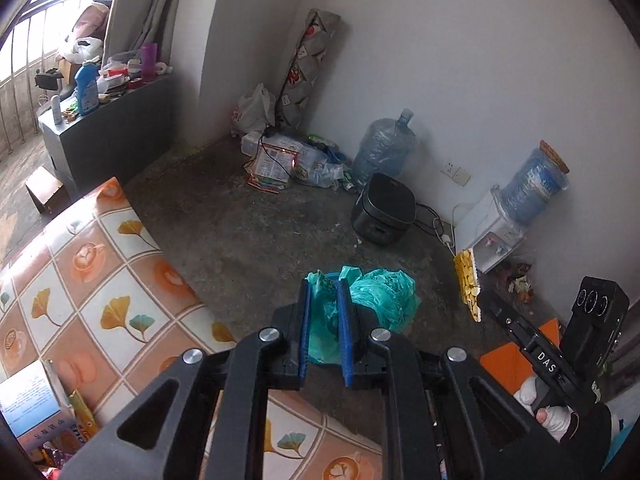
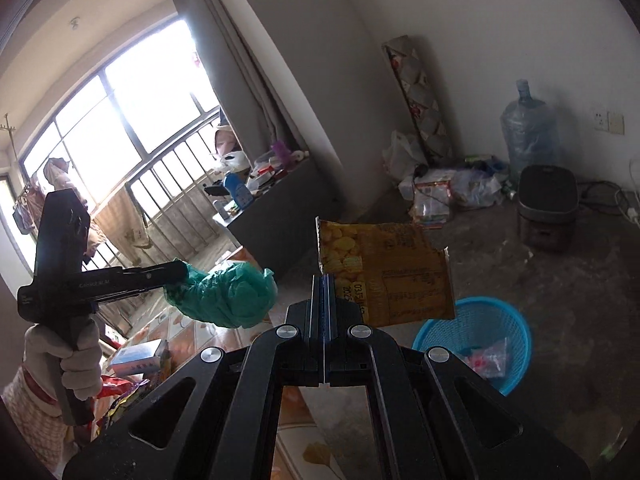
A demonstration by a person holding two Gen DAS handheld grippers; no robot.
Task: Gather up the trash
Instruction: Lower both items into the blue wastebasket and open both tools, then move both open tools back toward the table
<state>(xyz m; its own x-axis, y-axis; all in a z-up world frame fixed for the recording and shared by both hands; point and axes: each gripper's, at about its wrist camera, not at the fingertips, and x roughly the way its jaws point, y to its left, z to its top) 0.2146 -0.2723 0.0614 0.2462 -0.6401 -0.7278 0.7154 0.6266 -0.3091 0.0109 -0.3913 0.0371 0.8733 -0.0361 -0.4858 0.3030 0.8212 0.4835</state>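
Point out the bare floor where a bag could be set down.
Free: the concrete floor between the tiled table, the black cooker and the blue basket. Crowded: the wall corner with the litter pile and water jug.

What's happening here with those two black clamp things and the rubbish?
A person in white gloves is tidying up, with a hand-held gripper in each hand. The left gripper is clamped on a crumpled green plastic bag. The right gripper is shut on a yellow snack packet. Both pieces are up in the air, and a blue waste basket with some trash already in it stands on the floor below.
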